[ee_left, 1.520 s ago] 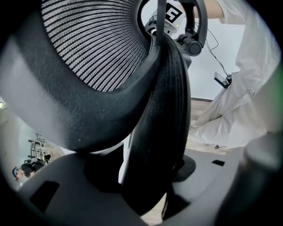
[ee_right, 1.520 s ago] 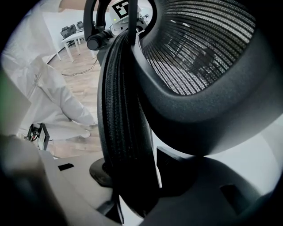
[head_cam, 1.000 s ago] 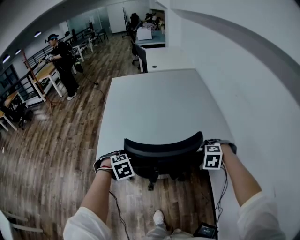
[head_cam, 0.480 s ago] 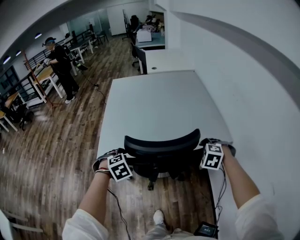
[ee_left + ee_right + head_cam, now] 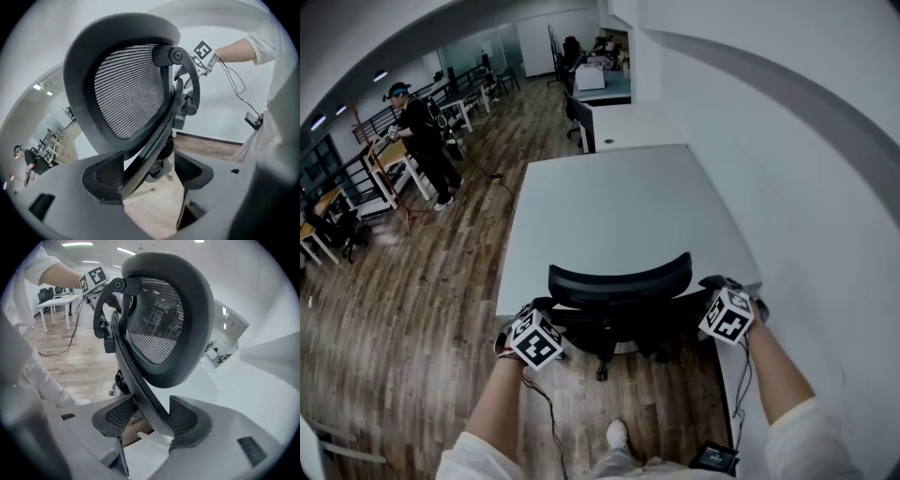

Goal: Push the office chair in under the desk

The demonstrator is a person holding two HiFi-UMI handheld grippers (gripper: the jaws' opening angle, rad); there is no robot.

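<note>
Nearest: left claw (image 5: 147, 187). Its jaws stand apart, and the back strut (image 5: 157, 136) of the chair (image 5: 126, 89) slants between them. The strut leans on one pad and leaves a clear gap at the other, so it isn't clamped. It is likely set there as a fork, to shove and not to hold.

Right claw (image 5: 152, 420): the jaws are set narrower. The rim of the backrest (image 5: 187, 319) is wedged across the gap and seems to touch both pads, which reads as a pinch on the chair.

Head view: the claws flank the backrest, left at its 8 o'clock and right at its 4 o'clock. A claw on each side probably keeps the chair from swivelling or veering on its wheels during the push.

The chair stands at the 6 o'clock edge of the desk (image 5: 619, 206), with the top of its backrest overlapping that edge. The base and wheels show over the wood floor (image 5: 412, 309) on the person's side. Judged nearly in, with a little travel left. A wall (image 5: 787, 169) runs close along 3 o'clock.

Writing: the marker cubes (image 5: 534, 339) bear black-and-white squares only, no letters. A small dark device (image 5: 715, 459) sits at 5 o'clock, too small to read. No brand shows on the chair.

Far: a second desk (image 5: 628, 122) at 12 o'clock. A person (image 5: 422, 131) stands at 10 o'clock among other tables, well apart.
</note>
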